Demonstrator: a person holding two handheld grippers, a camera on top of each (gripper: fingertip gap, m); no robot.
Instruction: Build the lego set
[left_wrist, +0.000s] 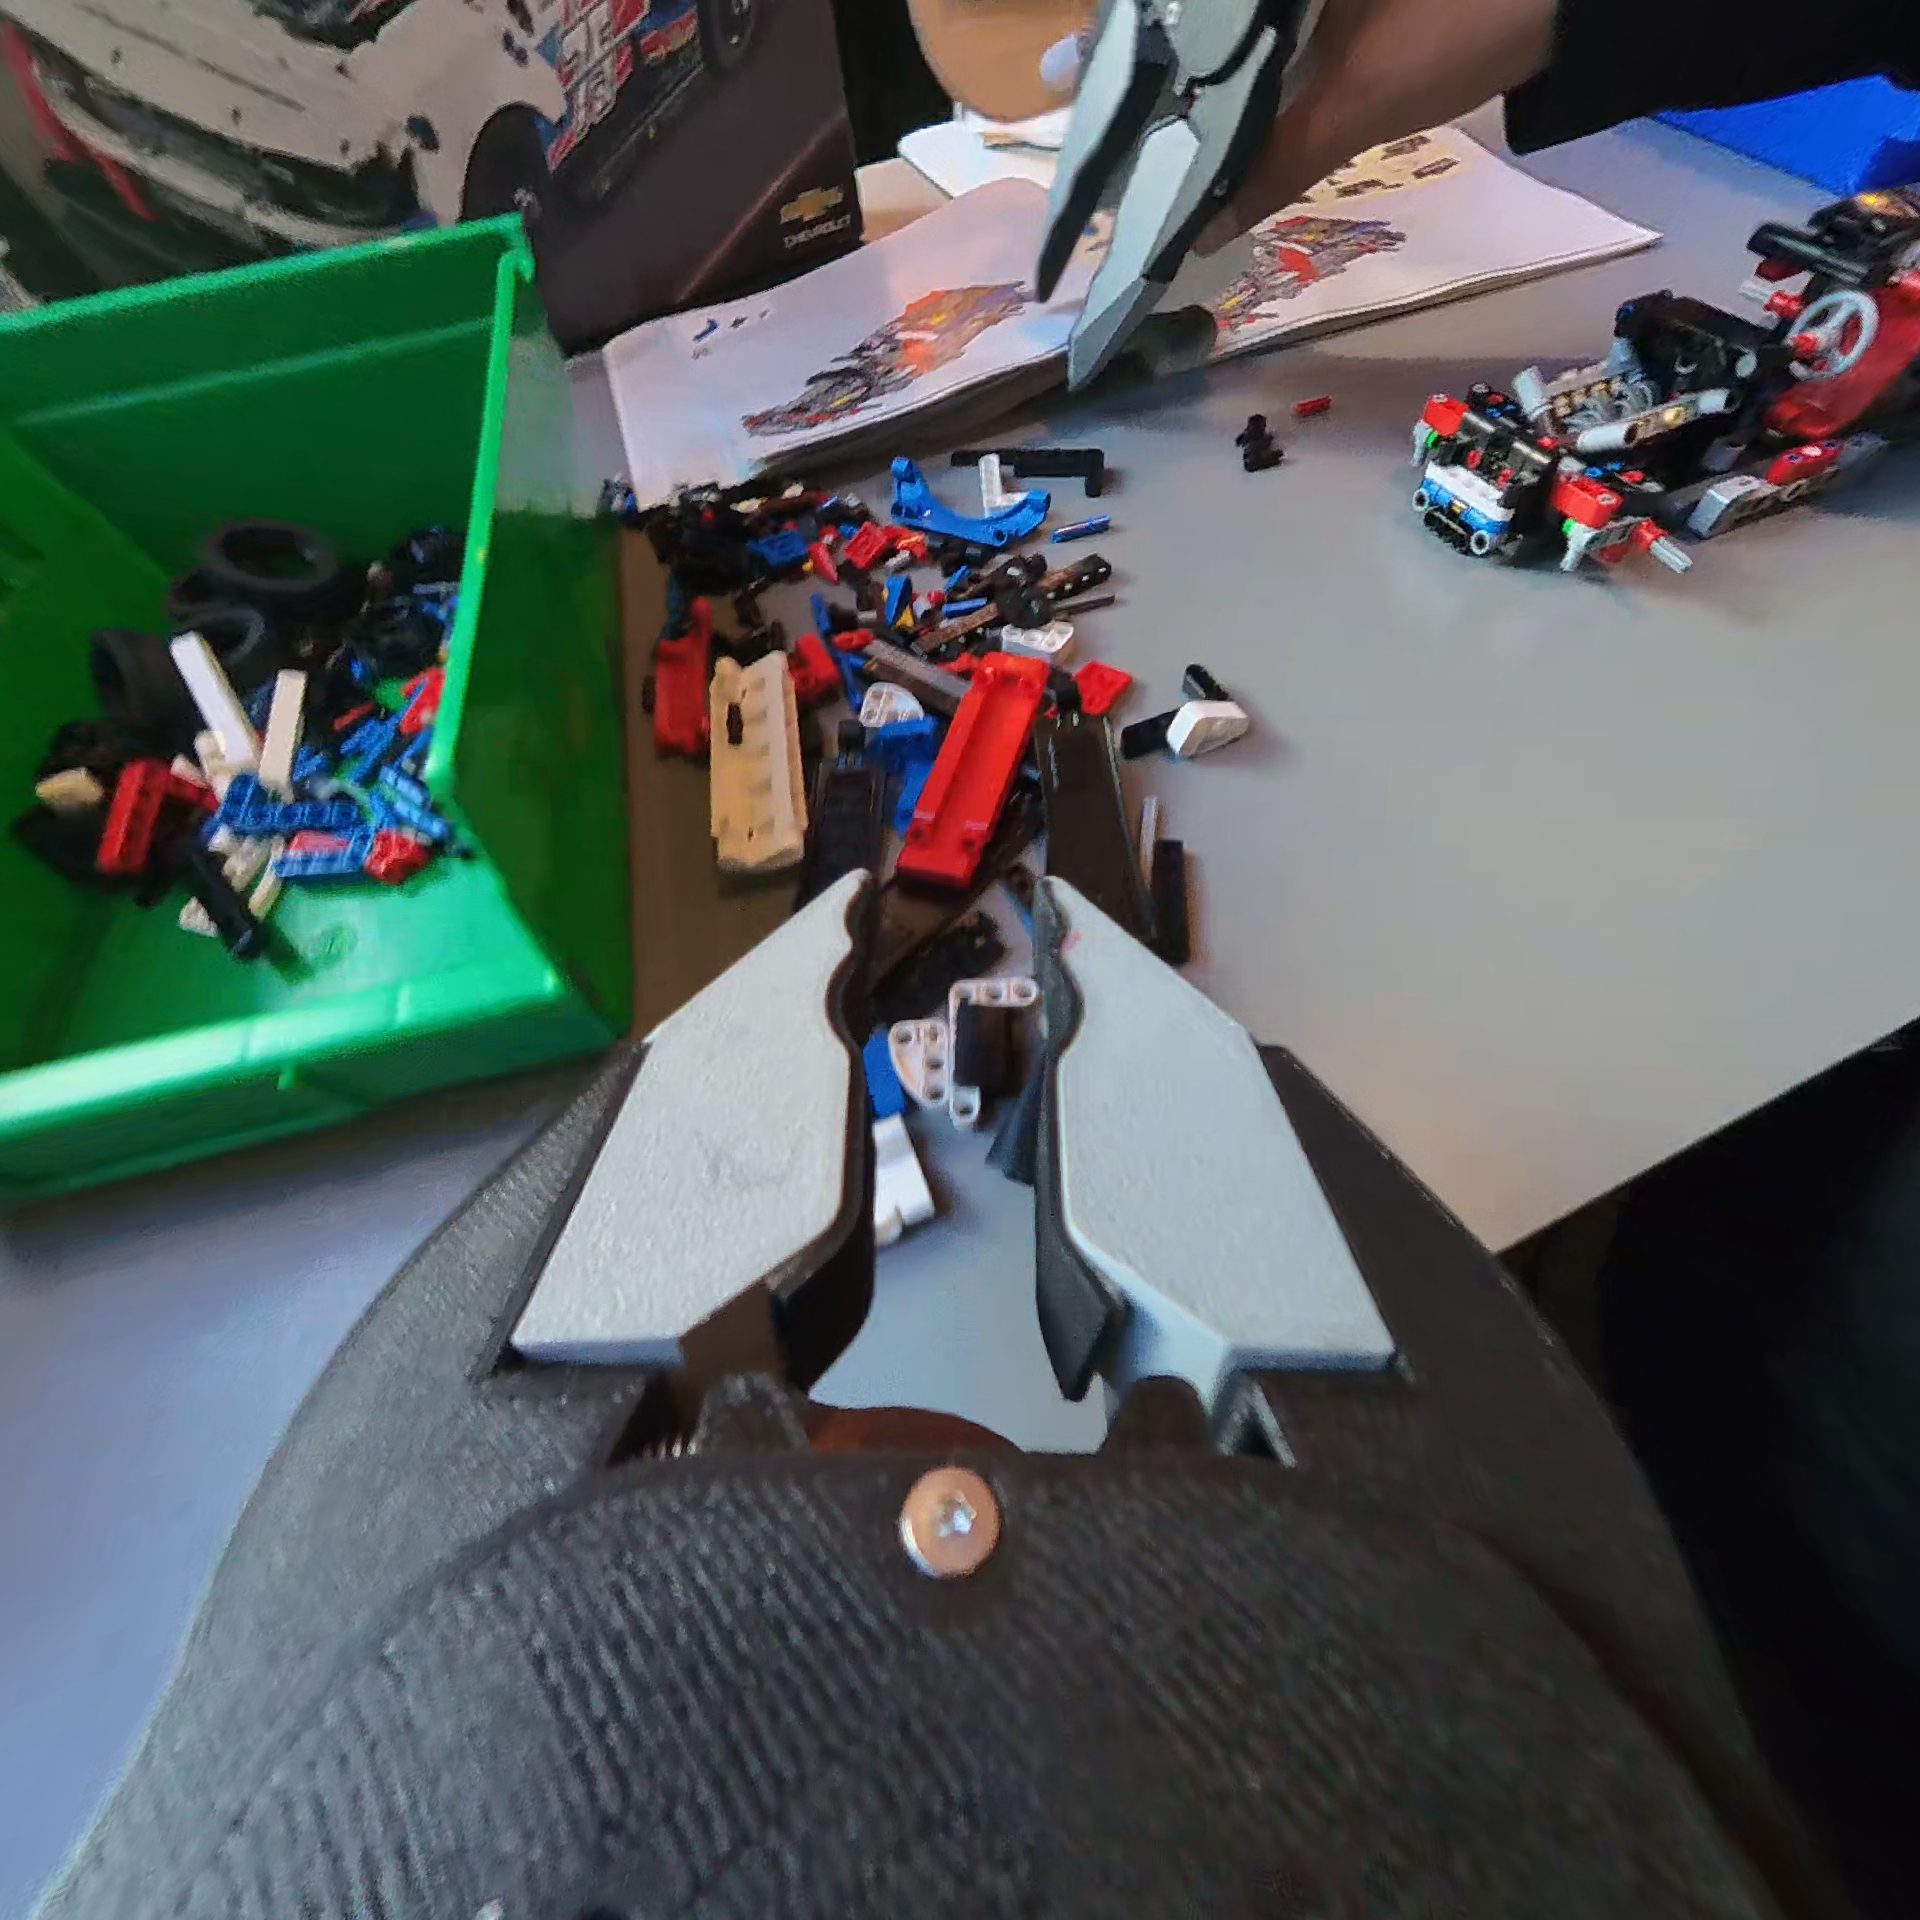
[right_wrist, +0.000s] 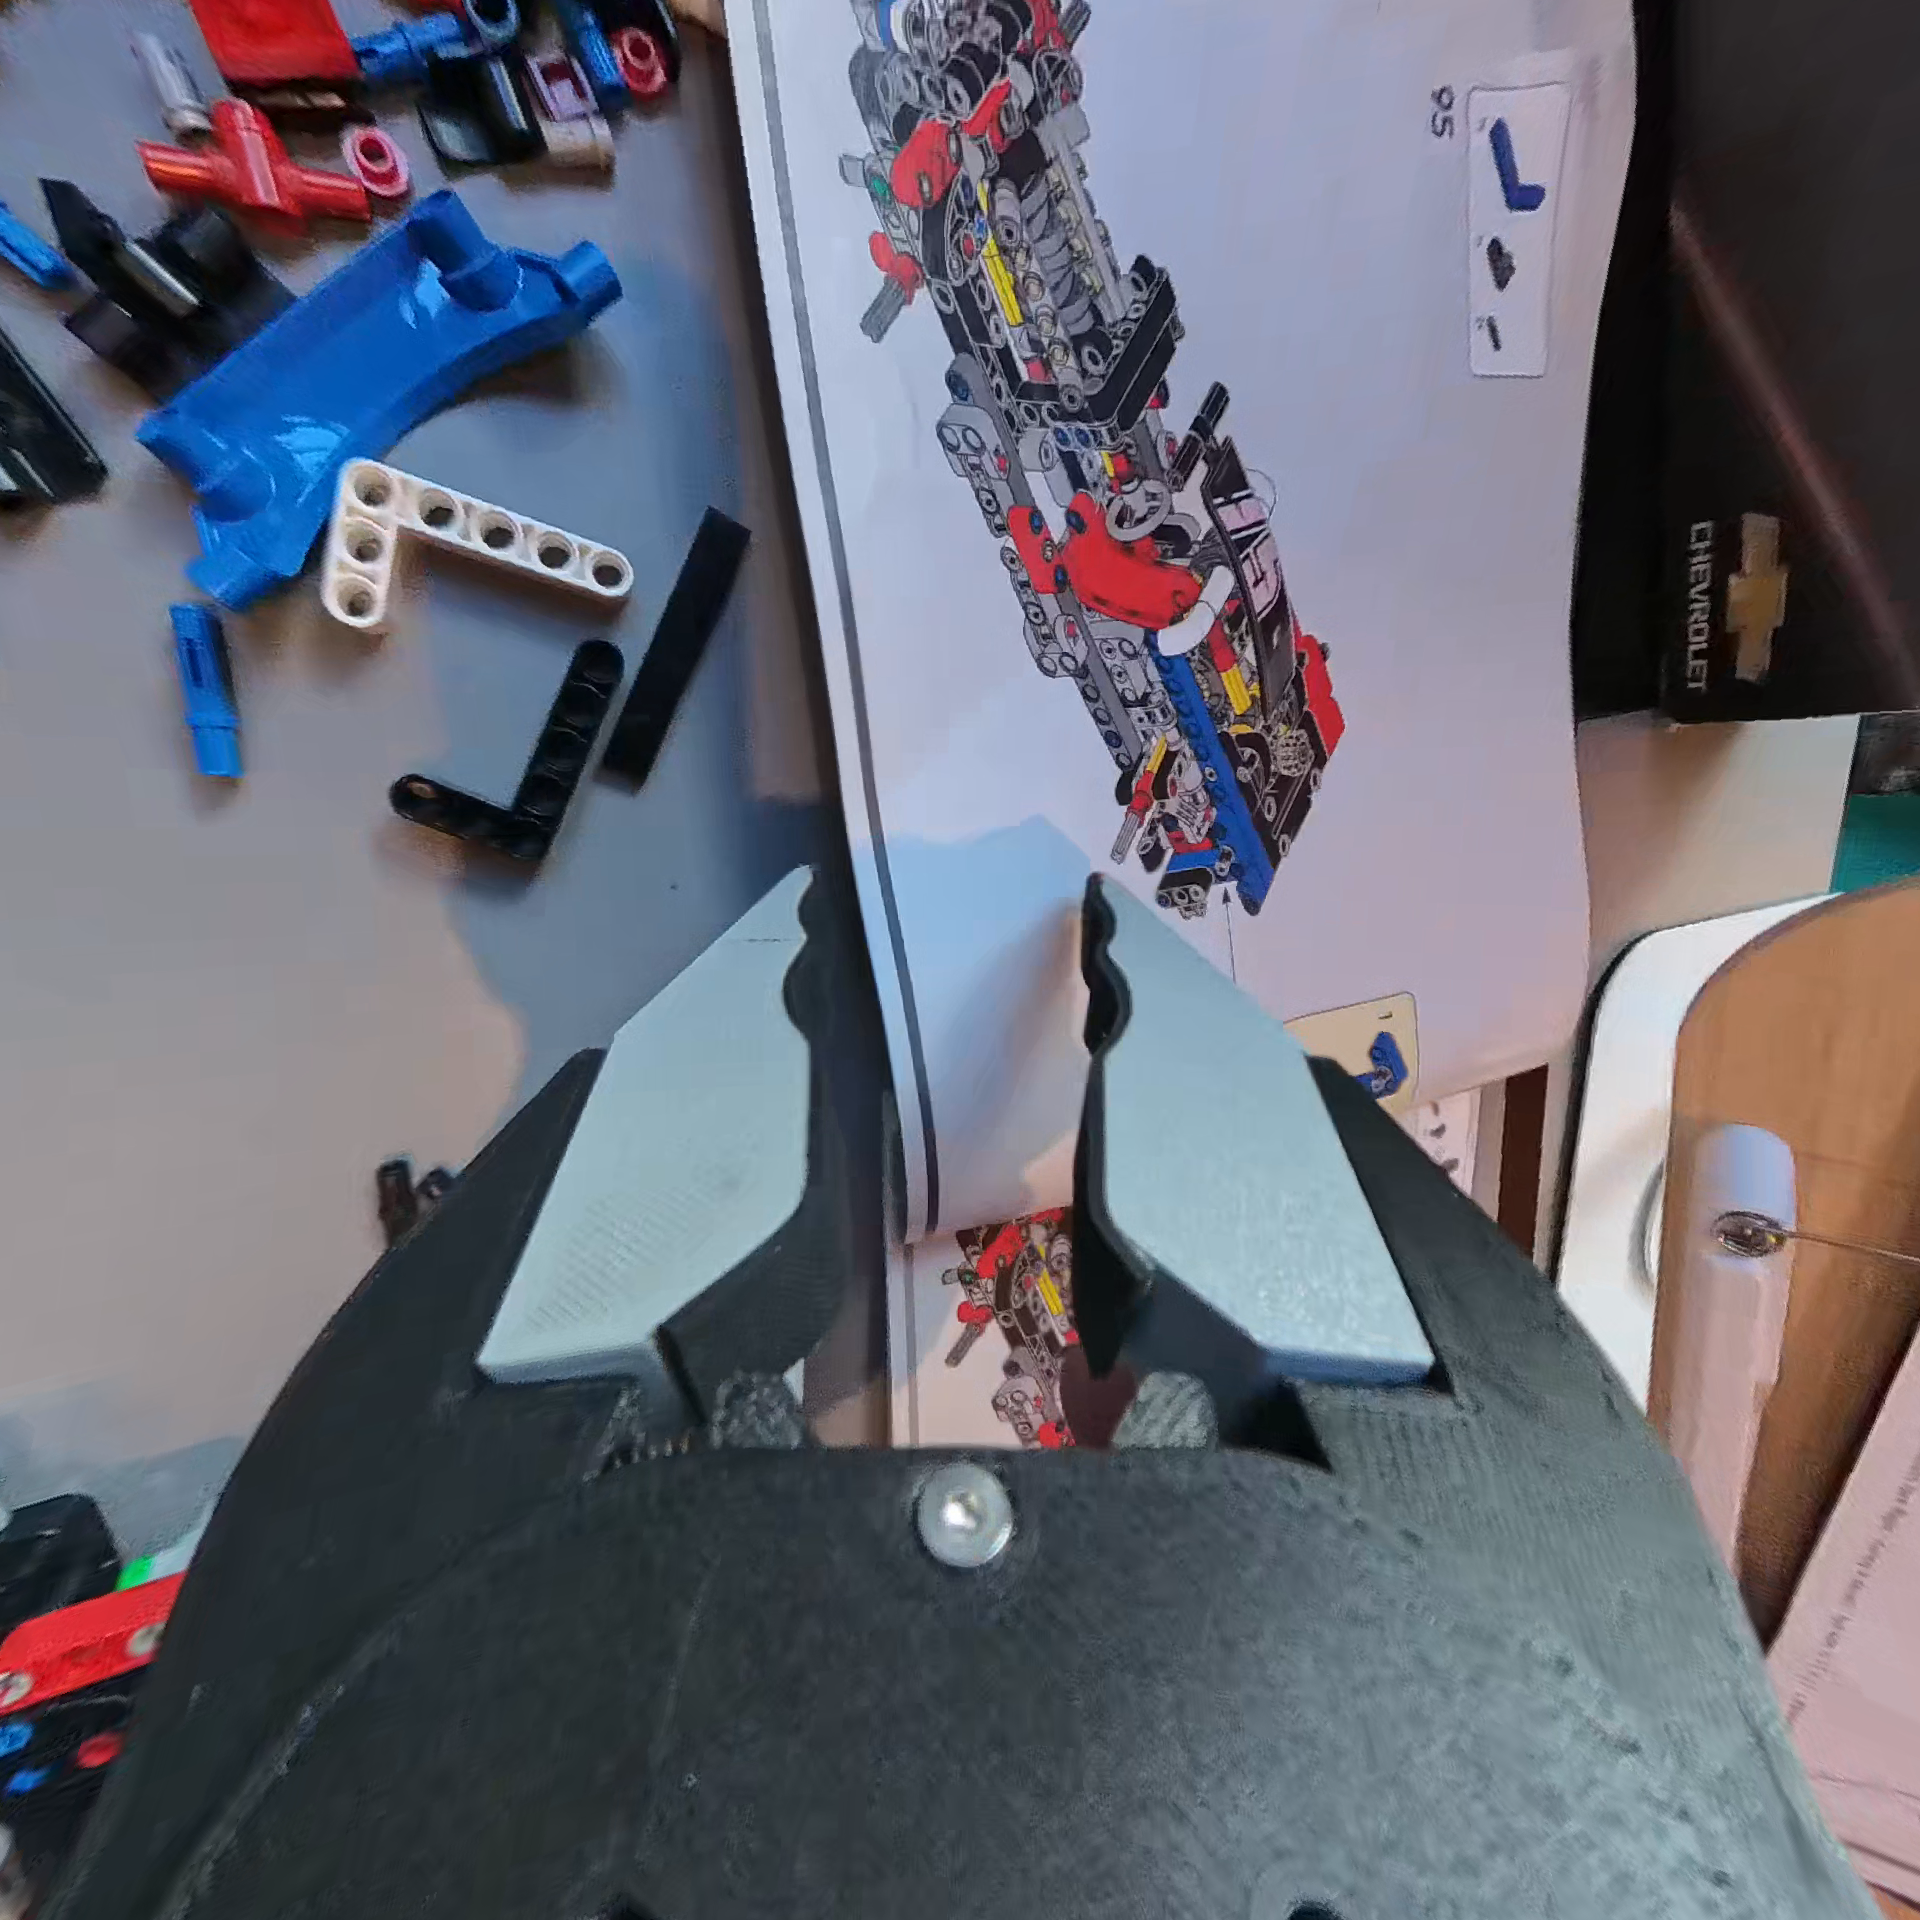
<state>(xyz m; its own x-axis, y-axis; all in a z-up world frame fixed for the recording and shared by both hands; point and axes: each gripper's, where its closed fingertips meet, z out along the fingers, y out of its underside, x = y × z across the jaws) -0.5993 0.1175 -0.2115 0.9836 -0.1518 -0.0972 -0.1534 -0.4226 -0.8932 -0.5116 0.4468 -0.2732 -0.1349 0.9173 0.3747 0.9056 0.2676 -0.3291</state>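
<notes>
Half-built Lego chassis (left_wrist: 1673, 436) sits far right on the tabletop (left_wrist: 1455, 831), apart from the loose-parts pile (left_wrist: 904, 665). My right tool (right_wrist: 951, 914) is spread, empty, over the open instruction booklet (right_wrist: 1351, 520), likely turning a page. Left tool (left_wrist: 951, 904) spread above the pile; green bin (left_wrist: 499, 623) beside.

The left wrist view looks forward and down across the grey desk (left_wrist: 1455, 831); the right looks steeply, closely down. Both share the open instruction booklet (left_wrist: 883, 343) (right_wrist: 1299, 520).
</notes>
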